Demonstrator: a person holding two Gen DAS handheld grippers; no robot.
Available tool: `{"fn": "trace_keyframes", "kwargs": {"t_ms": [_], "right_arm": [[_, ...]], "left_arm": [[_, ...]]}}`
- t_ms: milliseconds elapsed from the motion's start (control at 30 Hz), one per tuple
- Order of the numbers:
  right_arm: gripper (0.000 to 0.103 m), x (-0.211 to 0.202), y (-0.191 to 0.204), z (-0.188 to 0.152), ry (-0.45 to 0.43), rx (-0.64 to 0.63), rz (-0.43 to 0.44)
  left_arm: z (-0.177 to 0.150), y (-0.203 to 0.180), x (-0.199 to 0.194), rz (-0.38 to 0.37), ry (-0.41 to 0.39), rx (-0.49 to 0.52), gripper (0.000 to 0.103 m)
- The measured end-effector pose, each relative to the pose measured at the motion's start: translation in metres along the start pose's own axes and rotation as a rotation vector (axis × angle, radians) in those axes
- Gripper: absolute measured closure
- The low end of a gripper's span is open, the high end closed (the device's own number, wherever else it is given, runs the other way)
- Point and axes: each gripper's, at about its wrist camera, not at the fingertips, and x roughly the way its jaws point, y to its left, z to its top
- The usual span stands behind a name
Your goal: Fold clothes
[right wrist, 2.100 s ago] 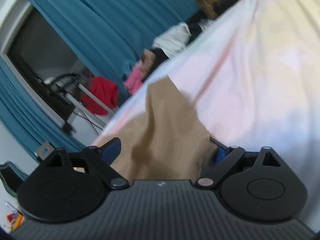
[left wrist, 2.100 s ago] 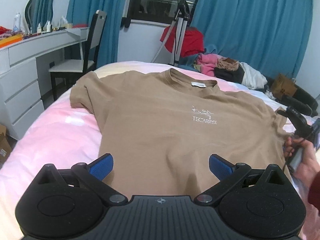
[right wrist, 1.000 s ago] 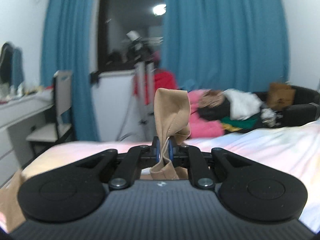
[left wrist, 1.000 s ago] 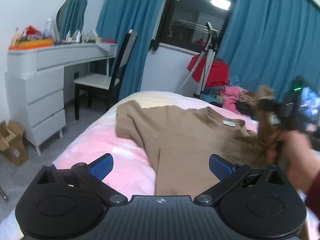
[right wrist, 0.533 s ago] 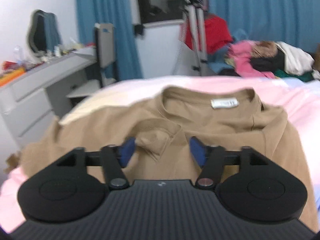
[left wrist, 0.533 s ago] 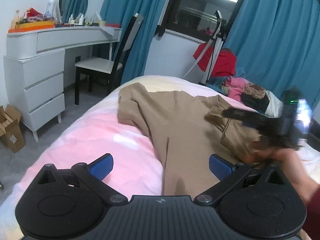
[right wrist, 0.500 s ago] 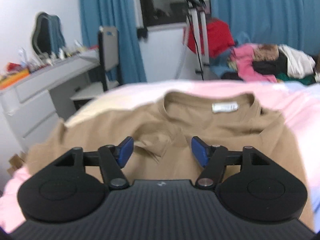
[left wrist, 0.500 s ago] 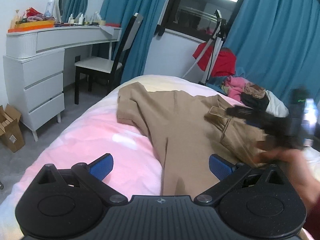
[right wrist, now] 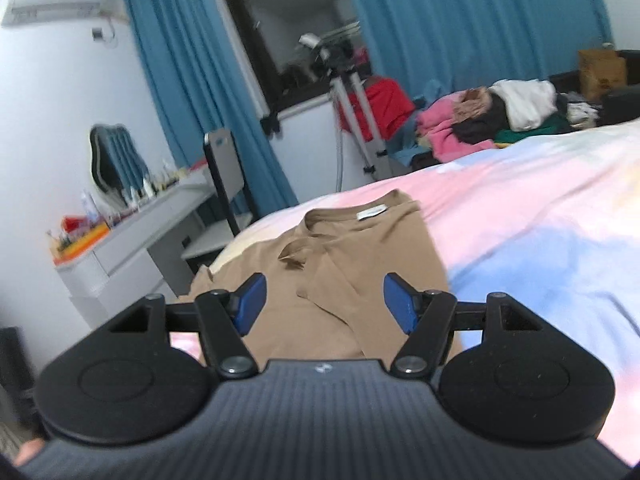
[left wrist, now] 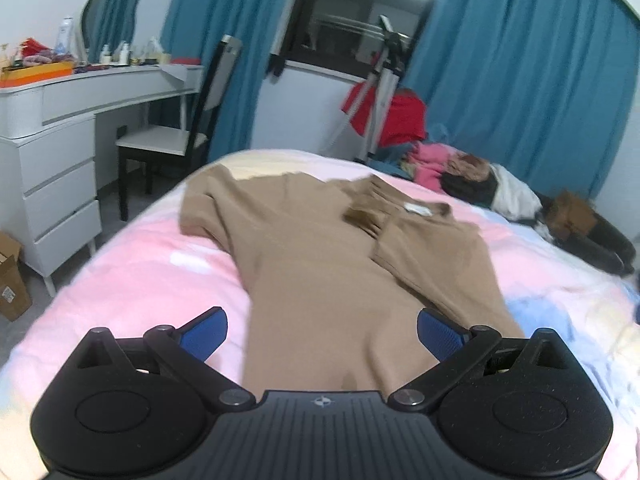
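Note:
A tan T-shirt (left wrist: 320,264) lies on the pink and pastel bedspread (left wrist: 132,280). Its right side and right sleeve (left wrist: 362,208) are folded over onto the chest, and the left sleeve (left wrist: 200,204) is spread out. My left gripper (left wrist: 322,332) hovers open above the shirt's hem, holding nothing. In the right wrist view the same T-shirt (right wrist: 340,264) lies ahead with its white neck label (right wrist: 372,213) showing. My right gripper (right wrist: 325,302) stands open above the shirt's lower part, pulled back from the folded sleeve, with nothing between its pads.
A white dresser (left wrist: 52,152) and a black chair (left wrist: 180,136) stand left of the bed. A tripod (left wrist: 380,92), red cloth and a heap of clothes (left wrist: 472,176) sit beyond the far edge, before blue curtains (left wrist: 520,80). A cardboard box (left wrist: 12,288) is on the floor.
My right gripper let go of the sleeve it had carried across, leaving it folded on the chest, then drew back to the right and out of the left wrist view. My left gripper moved slightly.

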Motion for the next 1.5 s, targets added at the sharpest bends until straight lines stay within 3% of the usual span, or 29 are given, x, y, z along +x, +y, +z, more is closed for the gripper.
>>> {"fn": "trace_keyframes", "kwargs": {"t_ms": [167, 400, 600, 733, 767, 833, 900, 1033, 1233, 1433, 1500], "right_arm": [[0.033, -0.049, -0.024, -0.010, -0.078, 0.060, -0.075], [0.033, -0.066, -0.047, 0.003, -0.192, 0.090, -0.133], [0.033, -0.068, -0.087, 0.006, -0.213, 0.141, -0.193], [0.033, -0.056, -0.108, 0.003, -0.178, 0.188, -0.224], [0.033, -0.052, -0.110, 0.002, -0.164, 0.190, -0.225], [0.033, -0.043, -0.113, -0.001, -0.137, 0.194, -0.226], [0.033, -0.035, -0.115, -0.002, -0.111, 0.195, -0.228], [0.033, -0.027, -0.112, -0.005, -0.076, 0.194, -0.215], [0.033, -0.024, -0.109, -0.009, -0.029, 0.178, -0.210], [0.033, -0.013, -0.098, -0.015, 0.041, 0.137, -0.200], [0.033, -0.011, -0.093, -0.017, 0.063, 0.116, -0.196]], "left_arm": [[-0.023, -0.034, -0.020, -0.104, 0.030, 0.074, 0.004], [-0.055, -0.091, -0.019, -0.360, 0.227, 0.031, 0.015], [-0.078, -0.133, 0.006, -0.497, 0.363, 0.010, 0.028], [-0.093, -0.147, 0.030, -0.559, 0.447, -0.053, 0.045], [-0.096, -0.150, 0.036, -0.557, 0.467, -0.052, 0.050], [-0.101, -0.152, 0.044, -0.550, 0.490, -0.049, 0.079], [-0.103, -0.151, 0.050, -0.543, 0.498, -0.049, 0.093], [-0.092, -0.125, 0.039, -0.580, 0.467, -0.125, 0.100], [-0.061, -0.071, 0.026, -0.607, 0.482, -0.247, 0.103], [-0.055, -0.029, 0.030, -0.469, 0.475, -0.265, 0.103], [-0.058, -0.029, 0.033, -0.461, 0.487, -0.269, 0.103]]}}
